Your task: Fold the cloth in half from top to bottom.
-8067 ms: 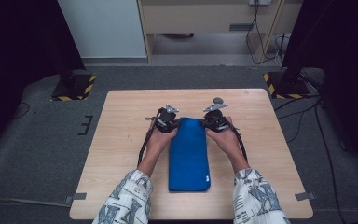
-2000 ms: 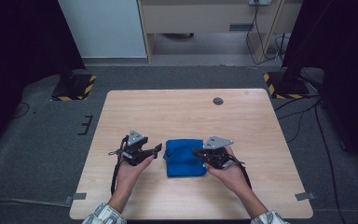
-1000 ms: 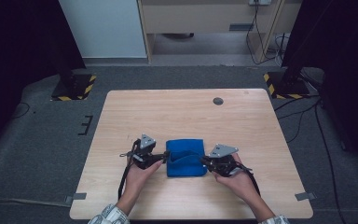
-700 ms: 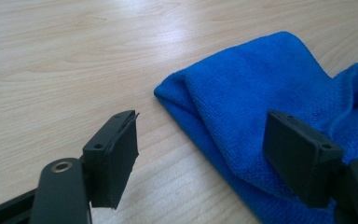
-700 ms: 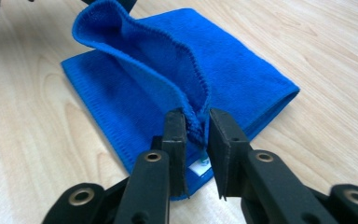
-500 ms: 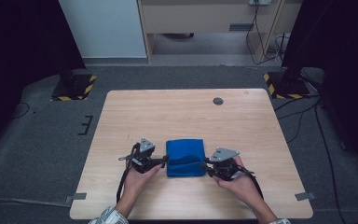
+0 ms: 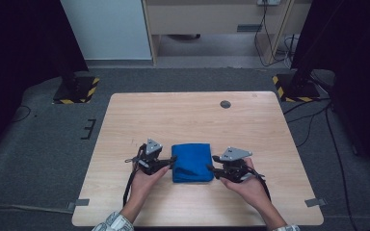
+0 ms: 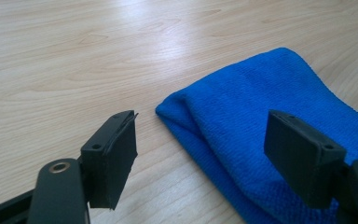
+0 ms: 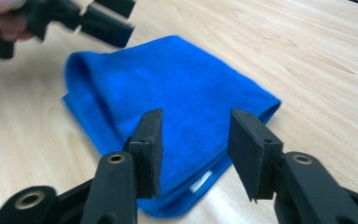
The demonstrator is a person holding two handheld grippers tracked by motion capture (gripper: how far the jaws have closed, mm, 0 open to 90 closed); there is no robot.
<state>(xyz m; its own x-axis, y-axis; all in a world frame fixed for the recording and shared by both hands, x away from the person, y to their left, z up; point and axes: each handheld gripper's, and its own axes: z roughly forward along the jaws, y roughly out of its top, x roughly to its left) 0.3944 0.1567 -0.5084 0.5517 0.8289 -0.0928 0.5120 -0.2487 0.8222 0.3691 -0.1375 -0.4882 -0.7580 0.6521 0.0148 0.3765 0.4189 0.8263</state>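
Since eight seconds back, towel (image 7: 191, 162) has gone from a long strip to a folded square, and both hands have dropped from its far end to its flanks.

Left hand-held gripper (image 7: 166, 164) sits at the towel's 9 o'clock edge. Jaws wide apart, holding nothing; in the left gripper view one pad is over bare desk (image 7: 183, 115), the other hangs above the fold, not pressing.

Towel lies flat on the desk's near half, around 6 o'clock from the desk's centre, folded layers showing at its edge.

Right hand-held gripper (image 7: 215, 170) at the towel's 3 o'clock edge. Its jaws have just been opening; they stand partly apart with the towel's corner between and beneath them, no pinch.

Small dark disc (image 7: 225, 104) far off at 1 o'clock, no concern.

Step looks like release after the fold. To do it well: open fully before pulling away, back straight out sideways, keep pads from snagging the top layer.
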